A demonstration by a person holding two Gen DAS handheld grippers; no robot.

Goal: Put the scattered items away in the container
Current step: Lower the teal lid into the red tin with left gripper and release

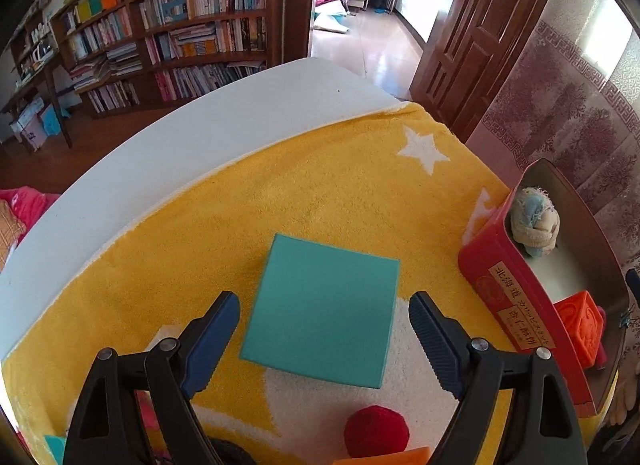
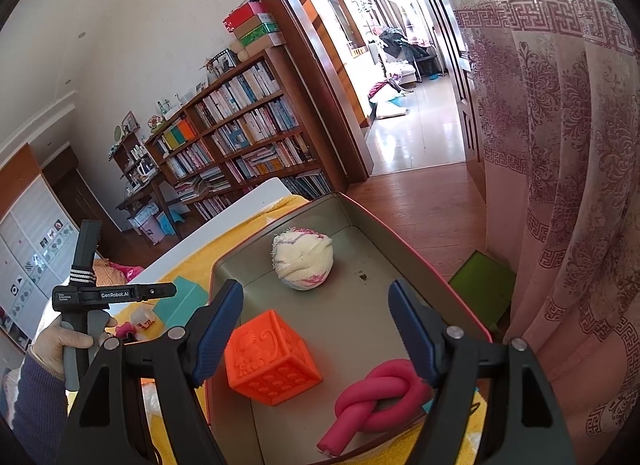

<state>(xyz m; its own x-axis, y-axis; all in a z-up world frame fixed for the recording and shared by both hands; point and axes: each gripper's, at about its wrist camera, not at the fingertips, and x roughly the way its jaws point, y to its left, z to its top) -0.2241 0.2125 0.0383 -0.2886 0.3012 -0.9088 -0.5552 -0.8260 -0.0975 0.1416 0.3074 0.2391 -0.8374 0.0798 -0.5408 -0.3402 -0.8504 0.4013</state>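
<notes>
A teal square box (image 1: 320, 309) lies flat on the yellow star towel (image 1: 180, 265). My left gripper (image 1: 324, 299) hangs open above it, one blue finger on each side of its near half, pads clear of its edges. A red yarn ball (image 1: 376, 431) sits just nearer than the box. The red tin (image 1: 516, 305) stands to the right and holds a rolled sock ball (image 2: 304, 261), an orange embossed cube (image 2: 272, 357) and a pink knotted rope (image 2: 380, 389). My right gripper (image 2: 316, 293) is open over the tin, empty.
The towel covers a white table (image 1: 160, 153) whose far edge drops to a wooden floor. Small pink and white items (image 2: 136, 323) lie by the teal box (image 2: 184, 301). A hand (image 2: 72, 341) grips the left tool's handle. A curtain (image 2: 560, 185) hangs close on the right.
</notes>
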